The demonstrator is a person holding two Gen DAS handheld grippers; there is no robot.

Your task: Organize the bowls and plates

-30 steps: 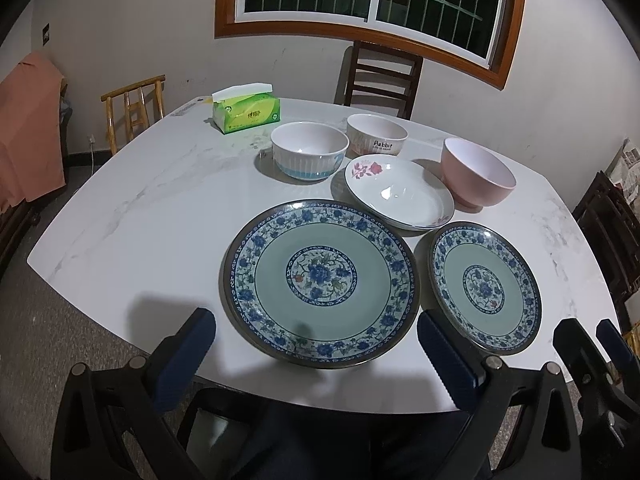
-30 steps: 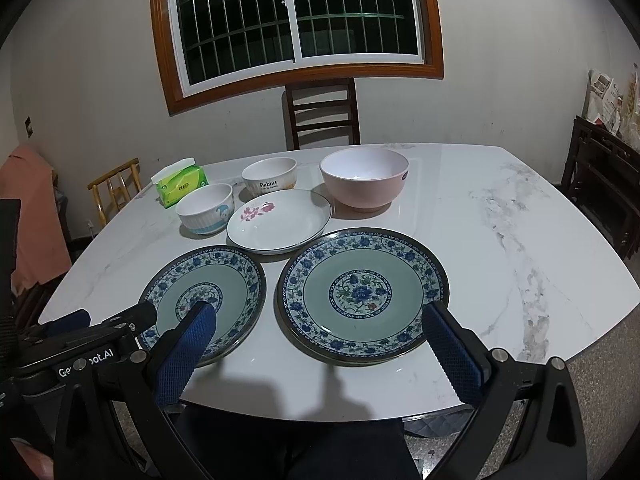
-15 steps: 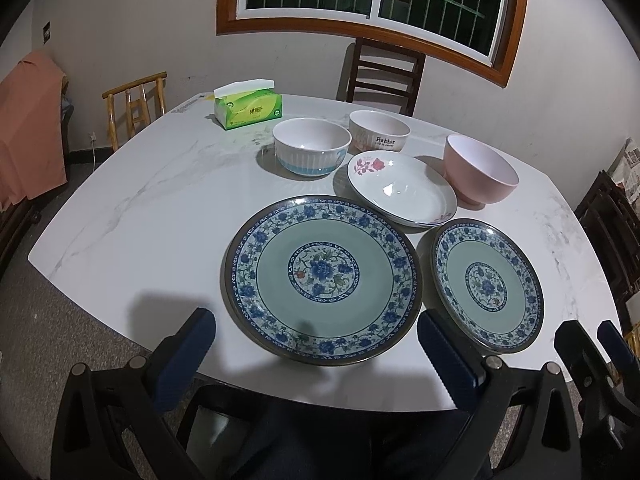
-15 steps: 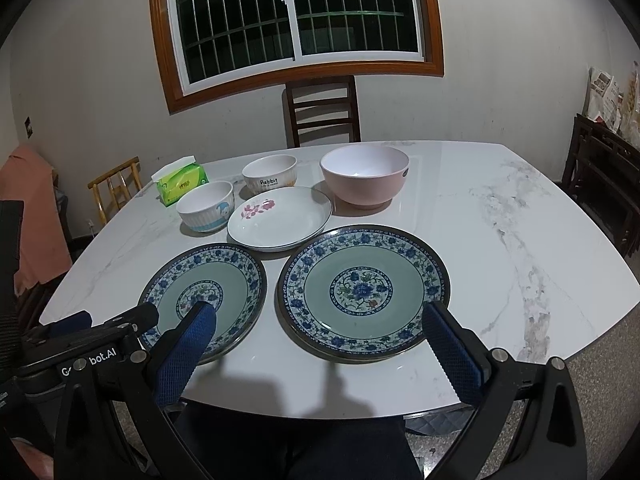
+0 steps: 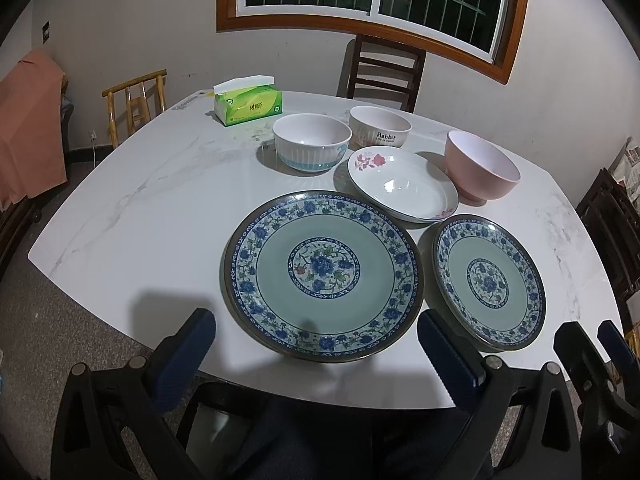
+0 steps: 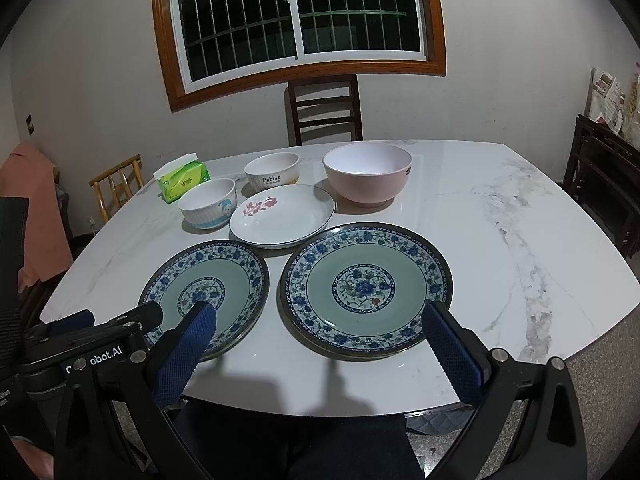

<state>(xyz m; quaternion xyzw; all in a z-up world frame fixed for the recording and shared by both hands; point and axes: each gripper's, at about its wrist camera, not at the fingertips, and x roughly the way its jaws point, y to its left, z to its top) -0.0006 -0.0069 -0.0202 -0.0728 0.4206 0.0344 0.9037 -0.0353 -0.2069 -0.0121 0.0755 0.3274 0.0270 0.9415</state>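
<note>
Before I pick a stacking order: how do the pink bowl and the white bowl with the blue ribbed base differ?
The plain pink bowl is wider and taller than the white bowl with the blue ribbed base. The pink bowl's outside is smooth and one colour; the white bowl is ribbed, with a blue band and a small picture. The pink bowl sits at the right end of the back row, the white one at the left. Both stand upright and look empty.

tissue box (image 5: 248,101), dark chair (image 6: 325,109), window (image 6: 298,16)
</note>
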